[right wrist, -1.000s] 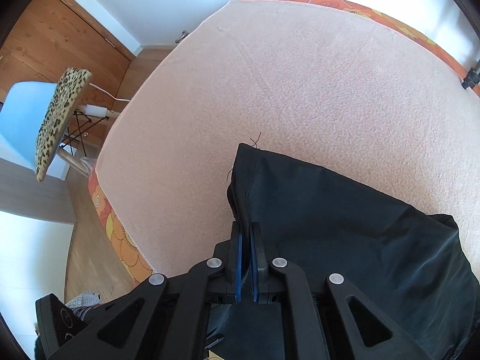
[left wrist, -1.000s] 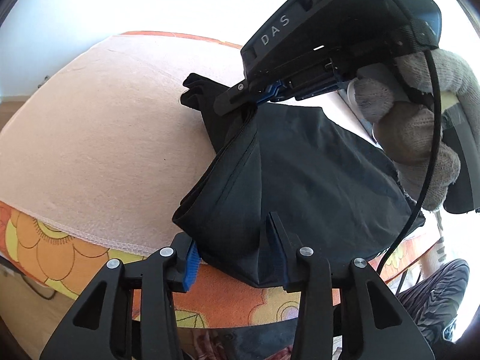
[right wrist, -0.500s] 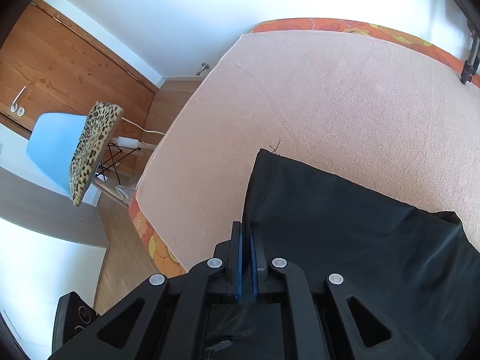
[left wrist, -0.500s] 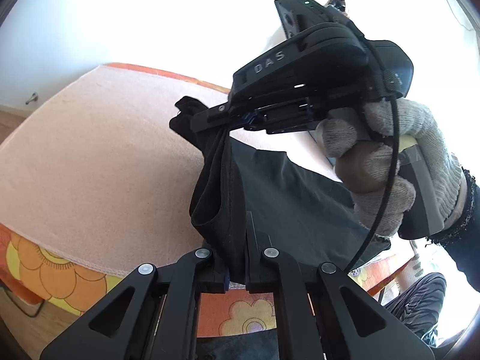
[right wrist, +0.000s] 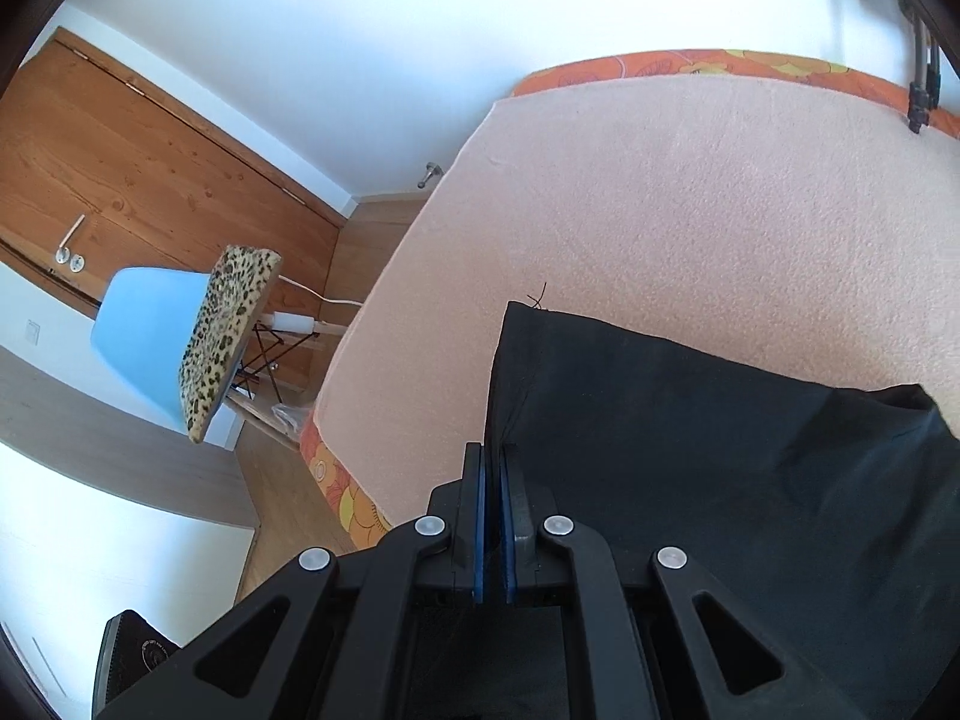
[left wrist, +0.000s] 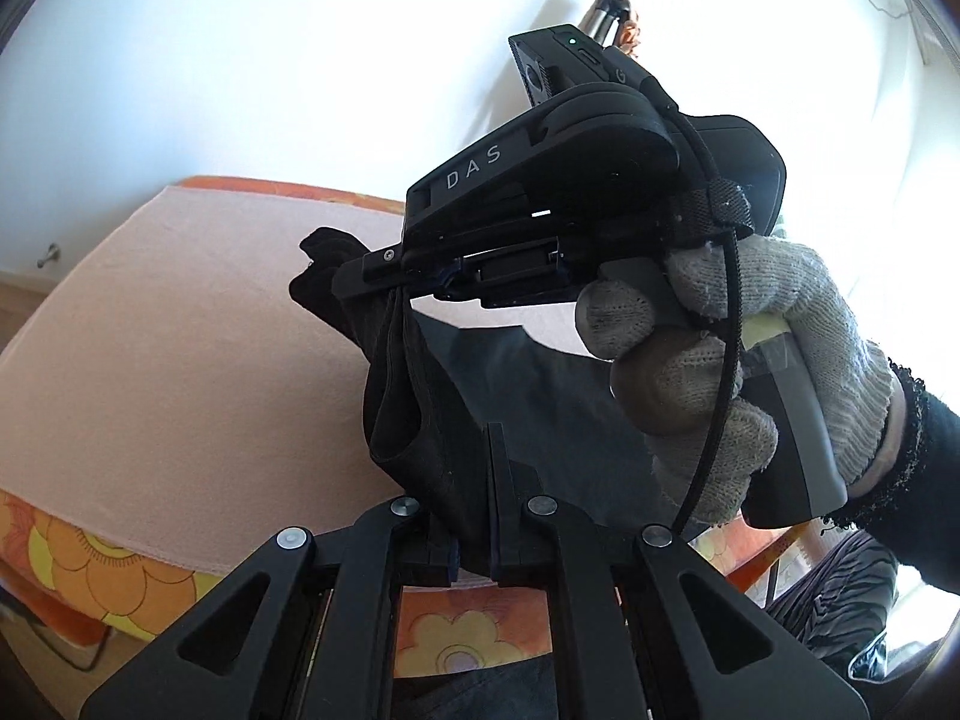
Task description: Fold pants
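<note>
The black pants (left wrist: 540, 414) hang above the pink-covered bed (left wrist: 180, 360), lifted by both grippers. My left gripper (left wrist: 474, 504) is shut on a bunched edge of the pants at the bottom of the left wrist view. The right gripper (left wrist: 384, 276), held by a gloved hand, is shut on another edge higher up and farther back. In the right wrist view my right gripper (right wrist: 493, 480) is shut on the pants (right wrist: 720, 450), whose far corner rests on the bed (right wrist: 660, 210).
The bed has an orange flowered edge (left wrist: 90, 570). A blue chair with a leopard cushion (right wrist: 228, 342) stands on the wooden floor to the left of the bed, before a wooden door (right wrist: 120, 168). White wall behind.
My left gripper, open a second ago, has shut on the pants edge. Both grippers have risen and lifted the pants off the bed.
</note>
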A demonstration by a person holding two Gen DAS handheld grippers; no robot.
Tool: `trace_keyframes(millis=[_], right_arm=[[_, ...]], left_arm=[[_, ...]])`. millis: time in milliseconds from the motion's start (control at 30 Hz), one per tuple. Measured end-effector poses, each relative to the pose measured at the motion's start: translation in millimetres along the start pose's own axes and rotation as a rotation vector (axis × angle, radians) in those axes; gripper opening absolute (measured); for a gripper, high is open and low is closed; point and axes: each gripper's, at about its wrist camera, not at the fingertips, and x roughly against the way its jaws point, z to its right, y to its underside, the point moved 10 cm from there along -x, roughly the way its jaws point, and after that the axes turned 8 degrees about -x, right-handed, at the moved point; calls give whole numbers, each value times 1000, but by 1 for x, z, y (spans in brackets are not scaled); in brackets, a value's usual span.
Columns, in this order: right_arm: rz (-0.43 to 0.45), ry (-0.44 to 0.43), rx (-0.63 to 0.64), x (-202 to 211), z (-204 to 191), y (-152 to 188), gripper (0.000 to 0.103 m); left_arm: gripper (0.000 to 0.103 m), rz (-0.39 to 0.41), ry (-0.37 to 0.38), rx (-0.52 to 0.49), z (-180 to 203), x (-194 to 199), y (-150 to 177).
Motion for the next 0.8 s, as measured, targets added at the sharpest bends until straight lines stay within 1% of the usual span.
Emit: trace_keyframes(millis=[200,467,600,733,800], right_arm=[[74,-24,4,54,11,-4,2],[178,5,-28,131,64,1,2],[230,47,-59,171,107,9,2],[271,81,-131,206,167,20,2],[292,106,-163,220,199,27,2]], left_arm=[[5,5,52,-62,43,-6,-14],[5,-6,140,-177,119,-33,-27],[5,-33,206,-229,162,-62,-22],[5,-70,265,-275,203,-96,-14],[5,-91,293,-289,216,-110,-9]])
